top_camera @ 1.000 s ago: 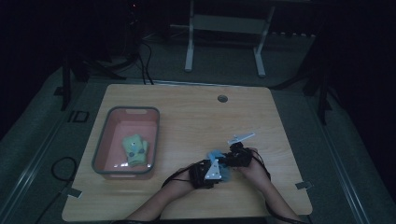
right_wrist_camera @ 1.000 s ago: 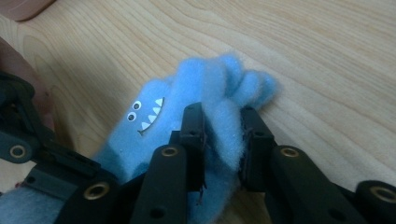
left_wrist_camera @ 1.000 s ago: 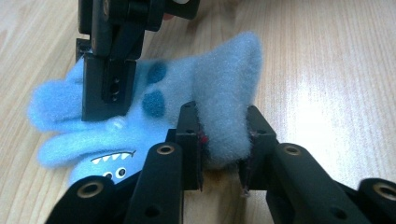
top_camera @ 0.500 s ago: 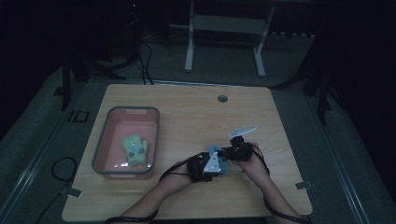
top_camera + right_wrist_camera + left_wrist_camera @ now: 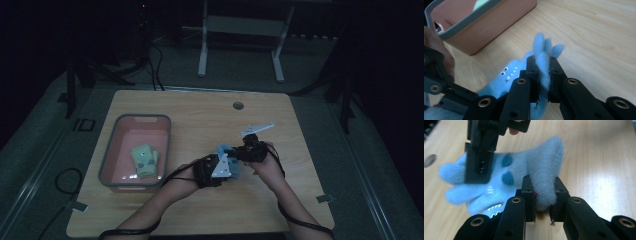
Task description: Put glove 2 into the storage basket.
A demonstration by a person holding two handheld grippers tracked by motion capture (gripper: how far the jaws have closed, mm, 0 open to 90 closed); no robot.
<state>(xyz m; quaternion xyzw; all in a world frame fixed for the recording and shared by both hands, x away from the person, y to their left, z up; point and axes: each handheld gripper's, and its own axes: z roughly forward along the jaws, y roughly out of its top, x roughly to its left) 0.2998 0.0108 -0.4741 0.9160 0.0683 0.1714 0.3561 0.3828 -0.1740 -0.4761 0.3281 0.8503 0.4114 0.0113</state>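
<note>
With both the left gripper (image 5: 541, 195) and right gripper (image 5: 542, 75) clamped on the blue glove (image 5: 529, 170), it needed lifting level toward the pink bin (image 5: 107, 165).

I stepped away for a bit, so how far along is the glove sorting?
Done: a green glove lies in the pink bin. In hand: the blue glove, pinched by both the left gripper and right gripper above the table. Left: probably binning it.

Glove (image 5: 228, 159) held betw. L gripper (image 5: 220, 167) & R gripper (image 5: 239, 153), above table (image 5: 200, 115); bin (image 5: 111, 155) to left w/ 2nd glove (image 5: 144, 160) inside.
</note>
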